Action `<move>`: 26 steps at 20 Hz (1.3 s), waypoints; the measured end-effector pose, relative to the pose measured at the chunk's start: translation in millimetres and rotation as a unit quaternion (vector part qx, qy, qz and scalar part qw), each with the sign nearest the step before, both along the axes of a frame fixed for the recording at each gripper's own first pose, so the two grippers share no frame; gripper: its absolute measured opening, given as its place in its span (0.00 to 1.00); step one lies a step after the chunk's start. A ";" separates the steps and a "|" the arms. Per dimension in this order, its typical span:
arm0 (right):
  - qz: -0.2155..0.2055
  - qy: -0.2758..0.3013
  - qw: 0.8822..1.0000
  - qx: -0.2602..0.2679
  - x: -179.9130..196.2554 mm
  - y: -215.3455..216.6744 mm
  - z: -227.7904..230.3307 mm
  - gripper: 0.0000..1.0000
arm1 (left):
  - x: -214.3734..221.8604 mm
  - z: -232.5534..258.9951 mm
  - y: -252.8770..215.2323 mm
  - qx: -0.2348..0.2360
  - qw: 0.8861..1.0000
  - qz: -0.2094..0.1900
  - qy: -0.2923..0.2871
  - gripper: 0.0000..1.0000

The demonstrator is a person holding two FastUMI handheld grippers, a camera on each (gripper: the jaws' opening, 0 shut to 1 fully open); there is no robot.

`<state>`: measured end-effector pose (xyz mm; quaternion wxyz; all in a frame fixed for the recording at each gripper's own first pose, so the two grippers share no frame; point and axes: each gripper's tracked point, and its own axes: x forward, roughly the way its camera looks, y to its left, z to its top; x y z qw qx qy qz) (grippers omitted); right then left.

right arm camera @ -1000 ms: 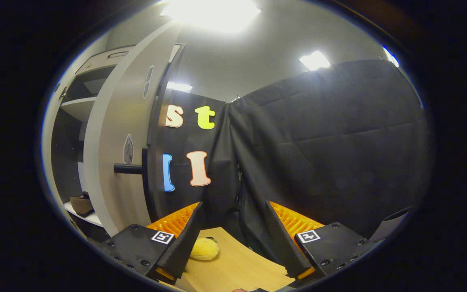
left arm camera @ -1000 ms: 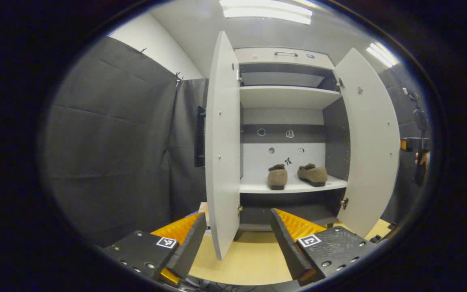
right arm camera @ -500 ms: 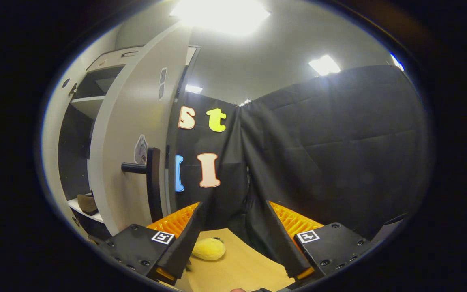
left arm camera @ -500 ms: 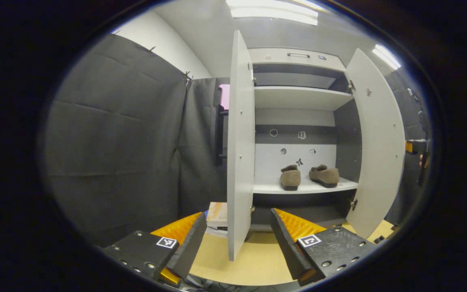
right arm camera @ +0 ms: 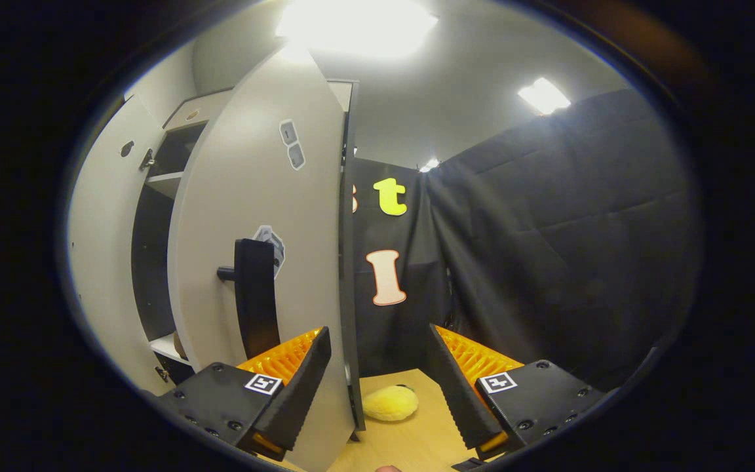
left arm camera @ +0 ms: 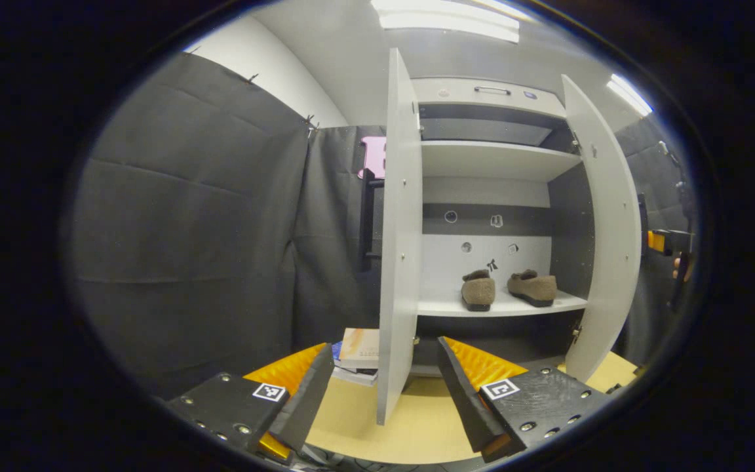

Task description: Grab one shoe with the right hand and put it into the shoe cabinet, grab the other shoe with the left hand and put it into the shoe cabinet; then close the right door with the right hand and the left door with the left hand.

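Observation:
Two brown shoes (left arm camera: 479,290) (left arm camera: 533,287) rest side by side on the lower shelf (left arm camera: 443,305) of the grey shoe cabinet. Both doors stand open: the left door (left arm camera: 398,229) edge-on, the right door (left arm camera: 603,223) angled. My left gripper (left arm camera: 381,393) is open and holds nothing, well back from the cabinet. My right gripper (right arm camera: 377,387) is open too, close to the right door's outer face (right arm camera: 253,196); the door's free edge runs down between its fingers. The door's black handle (right arm camera: 254,295) sits just left of them. In the left gripper view, the right gripper (left arm camera: 664,242) peeks out beyond the right door.
A stack of books (left arm camera: 358,351) lies on the wooden surface (left arm camera: 430,419) left of the cabinet's foot. A yellow plush thing (right arm camera: 389,403) lies on the wood by the right door's lower corner. Black cloth walls close in both sides.
The right door has swung partway inward and now looks narrower. My right gripper has come up close to its outer face. The left gripper has shifted left; the cabinet sits further right in its view.

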<state>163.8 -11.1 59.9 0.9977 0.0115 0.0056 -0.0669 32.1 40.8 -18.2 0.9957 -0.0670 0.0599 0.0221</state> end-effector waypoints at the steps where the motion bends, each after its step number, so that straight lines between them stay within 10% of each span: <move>1: 0.010 0.001 1.000 0.002 2.4 8.0 -0.7 0.94 | 0.9 0.5 2.7 0.001 1.000 0.003 0.000 0.92; 11: 0.085 0.003 0.996 -0.022 -6.3 46.9 -10.0 0.96 | 26.1 25.0 60.5 0.019 0.999 0.049 -0.009 0.99; 13: 0.087 0.010 0.996 -0.026 -10.9 46.9 -19.3 0.93 | 37.3 37.4 79.4 0.028 0.998 0.061 -0.019 0.84; 14: 0.089 0.013 0.996 -0.025 -13.3 45.6 -22.8 0.93 | 44.4 43.8 86.7 0.027 0.997 0.066 -0.024 0.99; 26: 0.083 0.044 0.995 -0.022 -29.4 25.0 -53.8 0.96 | 128.6 76.9 109.9 0.041 0.993 0.095 -0.050 0.99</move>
